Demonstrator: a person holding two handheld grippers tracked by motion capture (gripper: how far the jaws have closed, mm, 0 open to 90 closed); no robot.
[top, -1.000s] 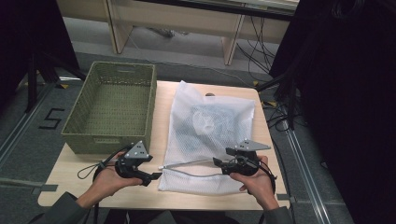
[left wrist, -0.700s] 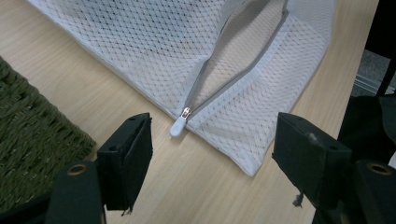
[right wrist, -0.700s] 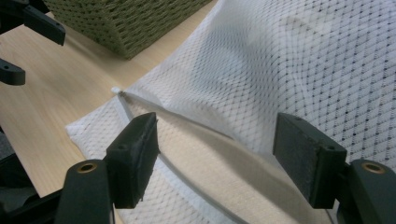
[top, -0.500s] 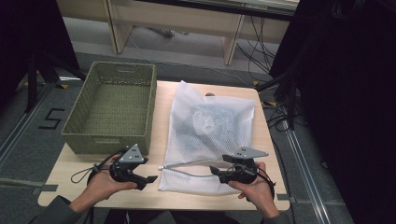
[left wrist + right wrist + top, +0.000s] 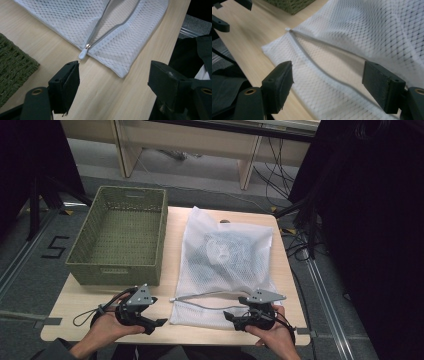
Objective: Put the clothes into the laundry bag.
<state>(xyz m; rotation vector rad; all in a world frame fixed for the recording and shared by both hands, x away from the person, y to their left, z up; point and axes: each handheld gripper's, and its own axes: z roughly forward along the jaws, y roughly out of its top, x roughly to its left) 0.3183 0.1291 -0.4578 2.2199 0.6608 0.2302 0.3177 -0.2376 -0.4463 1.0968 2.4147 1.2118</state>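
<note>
You hold your left gripper (image 5: 161, 322) and right gripper (image 5: 226, 315) spread wide and empty at the near edge of the white mesh laundry bag (image 5: 225, 265) lying flat on the wooden table (image 5: 95, 297), its grey zipper (image 5: 100, 27) open, contents not yet removed.

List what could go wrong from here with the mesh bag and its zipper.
1. The zipper pull is small and lies flat on the table; the open left claw may slip off it or pinch mesh.
2. The right claw, open over the mesh bag, pins nothing, so a tug may drag the bag.
</note>
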